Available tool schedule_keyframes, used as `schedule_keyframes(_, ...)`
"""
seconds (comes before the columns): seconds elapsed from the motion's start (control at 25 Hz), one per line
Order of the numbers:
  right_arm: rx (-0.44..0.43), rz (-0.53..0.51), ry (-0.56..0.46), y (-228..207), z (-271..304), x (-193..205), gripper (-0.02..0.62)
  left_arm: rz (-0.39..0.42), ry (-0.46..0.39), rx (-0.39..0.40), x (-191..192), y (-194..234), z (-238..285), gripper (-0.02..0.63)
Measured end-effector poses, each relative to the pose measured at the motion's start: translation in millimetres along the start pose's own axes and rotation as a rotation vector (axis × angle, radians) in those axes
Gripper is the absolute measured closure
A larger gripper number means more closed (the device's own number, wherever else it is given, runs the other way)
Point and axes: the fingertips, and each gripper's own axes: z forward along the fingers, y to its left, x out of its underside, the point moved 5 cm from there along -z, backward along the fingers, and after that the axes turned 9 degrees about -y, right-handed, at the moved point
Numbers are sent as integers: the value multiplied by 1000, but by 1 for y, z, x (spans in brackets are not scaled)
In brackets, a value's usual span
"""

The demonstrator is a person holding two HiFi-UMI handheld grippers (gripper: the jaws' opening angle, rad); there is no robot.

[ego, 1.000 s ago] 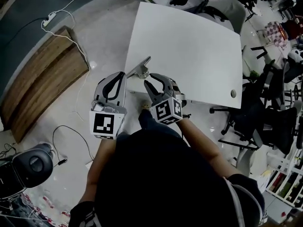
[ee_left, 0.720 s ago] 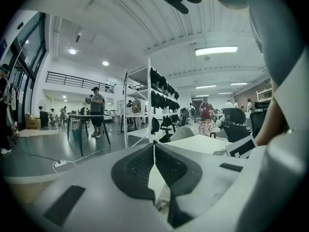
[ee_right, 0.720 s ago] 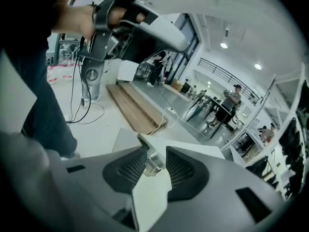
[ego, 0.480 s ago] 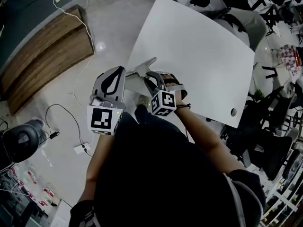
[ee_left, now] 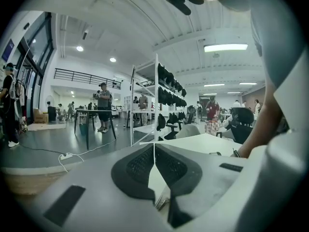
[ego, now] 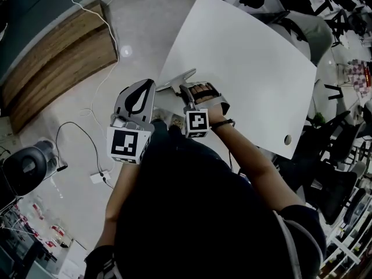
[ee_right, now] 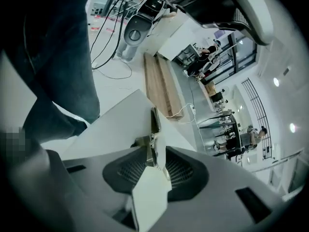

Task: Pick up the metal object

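The metal object (ego: 176,80), a flat strip with a small bracket, lies at the near left corner of the white table (ego: 244,68). My right gripper (ego: 185,89) reaches over that corner. In the right gripper view the strip (ee_right: 152,129) stands between the dark pads (ee_right: 183,170), and the right gripper (ee_right: 153,153) is shut on it. My left gripper (ego: 149,86) hangs just left of the table corner, off the object. Seen in its own view, the left gripper (ee_left: 154,146) is shut, tips touching, nothing held.
A wooden bench (ego: 55,68) lies on the floor to the left, with a white cable (ego: 99,92) trailing past it. A round black device (ego: 26,170) sits at the lower left. Office chairs (ego: 343,156) crowd the table's right side.
My right gripper has moved forward onto the table corner and its jaws have gone from wide open to shut on the metal object. The left gripper has stayed beside the corner.
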Motion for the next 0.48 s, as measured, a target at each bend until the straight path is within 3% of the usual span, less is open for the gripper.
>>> schedule_keyframes(0.28, 11, -121, -4, -9, 3, -10, 529, 3, 27, 41, -6, 13, 4, 577)
schedule_keyframes(0.48, 62, -52, -21, -14, 5, -15, 555, 12, 32, 72, -7, 23, 7, 577)
